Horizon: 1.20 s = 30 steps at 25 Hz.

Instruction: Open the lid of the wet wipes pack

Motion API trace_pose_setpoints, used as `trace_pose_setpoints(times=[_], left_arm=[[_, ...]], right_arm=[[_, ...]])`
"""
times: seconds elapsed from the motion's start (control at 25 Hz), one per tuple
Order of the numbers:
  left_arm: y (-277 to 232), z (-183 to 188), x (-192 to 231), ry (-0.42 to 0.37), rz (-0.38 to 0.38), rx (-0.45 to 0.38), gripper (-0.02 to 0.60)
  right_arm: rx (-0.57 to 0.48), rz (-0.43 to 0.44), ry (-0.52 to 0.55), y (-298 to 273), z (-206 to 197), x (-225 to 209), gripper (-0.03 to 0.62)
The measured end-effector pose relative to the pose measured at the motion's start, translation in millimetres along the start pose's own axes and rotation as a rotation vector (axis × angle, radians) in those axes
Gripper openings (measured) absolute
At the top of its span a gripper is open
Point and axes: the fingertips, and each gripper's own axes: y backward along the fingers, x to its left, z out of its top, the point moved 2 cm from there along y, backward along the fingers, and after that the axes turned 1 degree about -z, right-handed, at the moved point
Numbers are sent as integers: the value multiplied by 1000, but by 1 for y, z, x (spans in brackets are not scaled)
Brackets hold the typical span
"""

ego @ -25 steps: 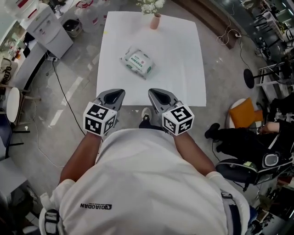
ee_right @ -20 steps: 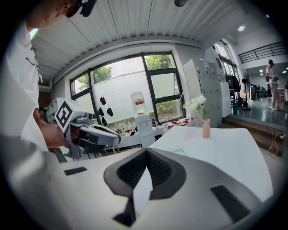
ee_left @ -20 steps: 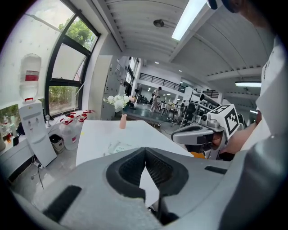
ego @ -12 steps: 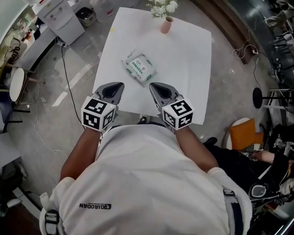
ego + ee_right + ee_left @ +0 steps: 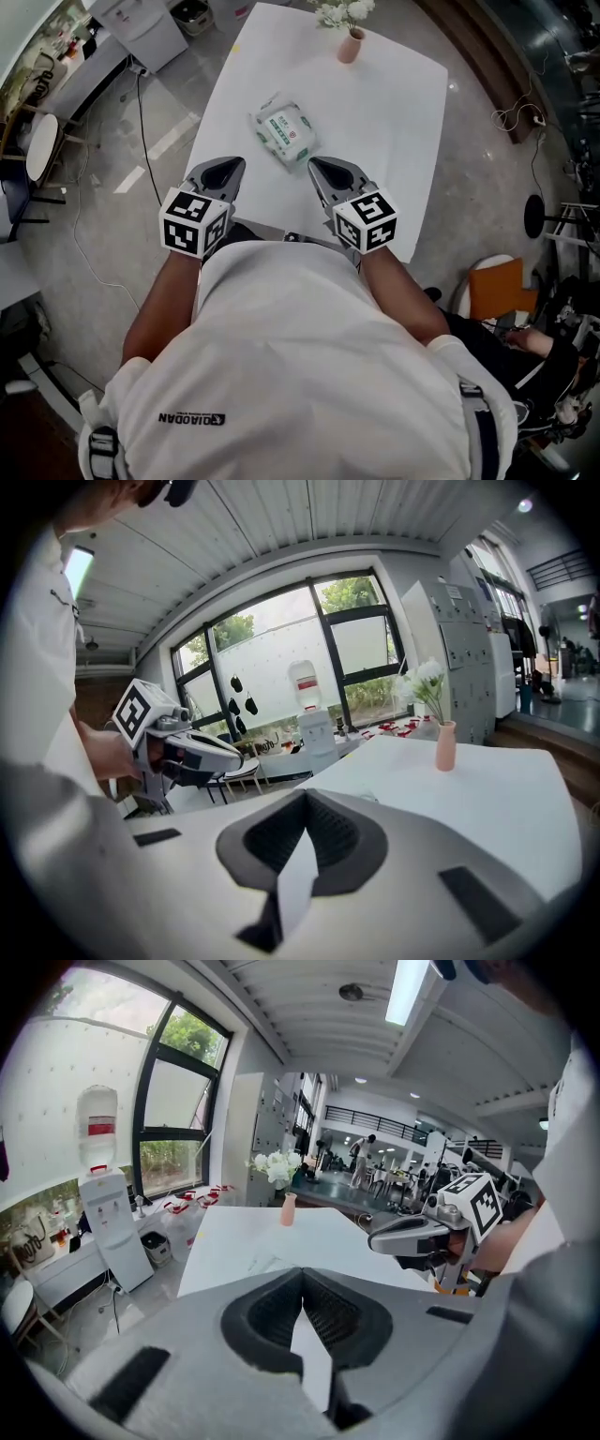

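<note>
The wet wipes pack (image 5: 283, 131), white with a green label, lies flat on the white table (image 5: 384, 141), lid closed. My left gripper (image 5: 228, 170) hovers at the table's near edge, just left of the pack's near end. My right gripper (image 5: 323, 170) is beside it, just right of the pack. Both are shut with nothing between the jaws and neither touches the pack. In the left gripper view the jaws meet at the left gripper's tip (image 5: 302, 1275), with the right gripper (image 5: 405, 1234) beyond. In the right gripper view the right gripper (image 5: 305, 799) is also shut.
A pink vase with white flowers (image 5: 350, 43) stands at the table's far edge. A water dispenser (image 5: 141, 23) and a cable on the floor are at the left. An orange seat (image 5: 492, 286) is at the right. A person (image 5: 539, 342) sits at the lower right.
Both grippers have moved forward, from short of the table's near edge to over it, closer to the pack. Their jaws stay shut.
</note>
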Motion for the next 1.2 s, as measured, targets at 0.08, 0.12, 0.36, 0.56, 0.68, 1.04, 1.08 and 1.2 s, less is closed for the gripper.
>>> trace_pose_setpoints(times=[0.08, 0.12, 0.36, 0.56, 0.68, 1.04, 1.08, 1.2], left_arm=[[-1, -2, 3, -2, -4, 11, 9], [-1, -1, 4, -5, -9, 12, 9], [-9, 21, 18, -54, -68, -1, 9], [-15, 29, 30, -74, -124, -3, 9], [-19, 27, 36, -84, -151, 4, 9], [-23, 13, 65, -88, -179, 59, 9], [-23, 9, 67, -87, -185, 73, 9], [-21, 3, 74, -91, -198, 89, 9]], right_arm=[[-1, -5, -8, -2, -1, -1, 8], [-1, -10, -10, -4, -1, -2, 8], [-12, -78, -34, -15, 10, -6, 8], [-12, -127, -41, -27, 17, -5, 8], [-6, -149, -31, -36, 18, -3, 8], [61, -224, 32, -63, 14, -9, 8], [71, -229, 42, -67, 13, -10, 8], [111, -236, 78, -82, 8, -12, 23]])
